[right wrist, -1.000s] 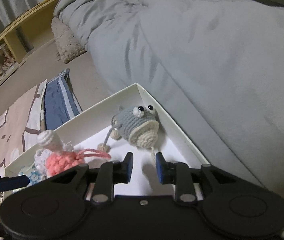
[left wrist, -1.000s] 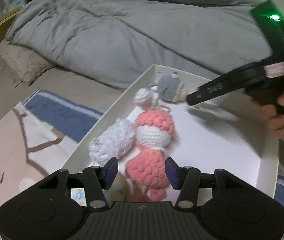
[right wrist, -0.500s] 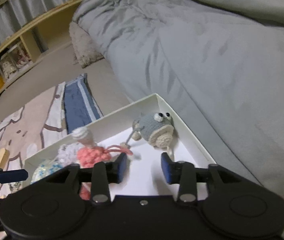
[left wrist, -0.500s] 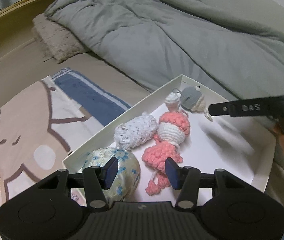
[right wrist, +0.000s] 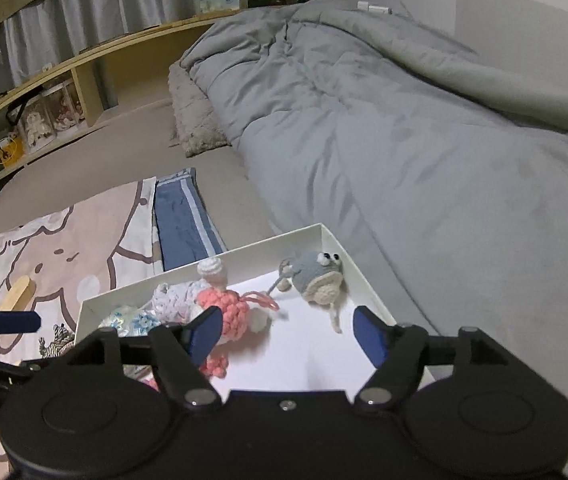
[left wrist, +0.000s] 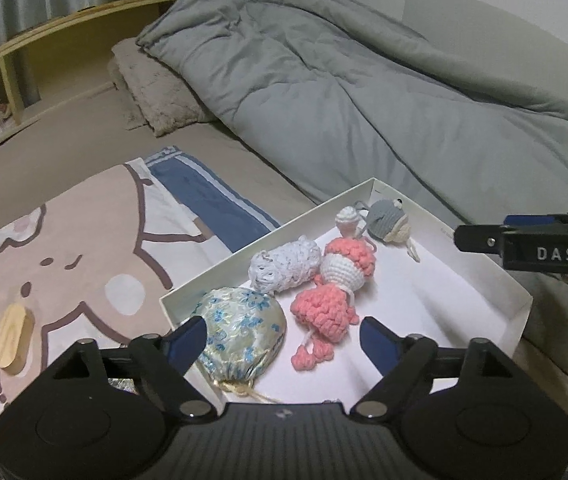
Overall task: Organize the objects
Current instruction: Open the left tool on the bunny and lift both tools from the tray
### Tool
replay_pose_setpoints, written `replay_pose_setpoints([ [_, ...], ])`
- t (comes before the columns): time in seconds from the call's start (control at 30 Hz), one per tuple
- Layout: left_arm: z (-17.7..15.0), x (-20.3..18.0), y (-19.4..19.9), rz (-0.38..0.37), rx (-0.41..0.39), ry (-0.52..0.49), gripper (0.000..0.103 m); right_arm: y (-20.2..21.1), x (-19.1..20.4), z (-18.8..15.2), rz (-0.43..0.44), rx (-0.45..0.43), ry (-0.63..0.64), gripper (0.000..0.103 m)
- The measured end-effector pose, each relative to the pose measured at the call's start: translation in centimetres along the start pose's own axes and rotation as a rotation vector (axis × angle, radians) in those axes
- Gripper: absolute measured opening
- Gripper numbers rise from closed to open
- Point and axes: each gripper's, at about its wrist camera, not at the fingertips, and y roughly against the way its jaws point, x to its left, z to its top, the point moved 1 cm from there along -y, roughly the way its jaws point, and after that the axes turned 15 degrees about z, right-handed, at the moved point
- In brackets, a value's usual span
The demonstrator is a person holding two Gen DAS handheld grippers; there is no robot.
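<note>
I kept both tools wide, empty | pouch (left wrist: 242, 326) at box's (left wrist: 520, 312) 7 o'clock looked soft, slippery | I'd pinch its tied neck

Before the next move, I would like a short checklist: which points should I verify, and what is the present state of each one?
1. Left gripper free: ok, jaws open, nothing between them.
2. Right gripper free: ok, jaws open and holding nothing.
3. Toys inside the white box: ok, the floral pouch, white crochet piece, pink crochet doll and grey crochet toy all lie within its walls.
4. Free space in the box: ok, the right half of its floor is bare.
5. Items left outside: not ok, a wooden piece lies on the cartoon blanket.
6. Small striped item beside the box: cannot tell what it is.
</note>
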Motion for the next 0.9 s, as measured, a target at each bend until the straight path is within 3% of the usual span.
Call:
replay_pose_setpoints([
  [0.17, -0.6, 0.4, 1.7, 0.029, -0.029, 0.03, 0.099, 1.9, 0.6, -1.0, -0.001, -0.008, 0.029, 0.082],
  [0.3, -1.2, 0.7, 2.9, 0.044, -0.045, 0.053, 0.102, 3.5, 1.3, -2.0, 0.005, -0.014, 0.065, 0.088],
  [0.63, -3.3, 1.1, 6.1, 0.066, -0.079, 0.09, 0.103, 5.9, 2.2, -4.0, 0.019, -0.027, 0.092, 0.103],
  [0.9, -5.3, 2.8, 8.4, 0.11, -0.098, 0.167, 0.103, 6.6, 3.6, -4.8, 0.04, -0.043, 0.09, 0.103],
])
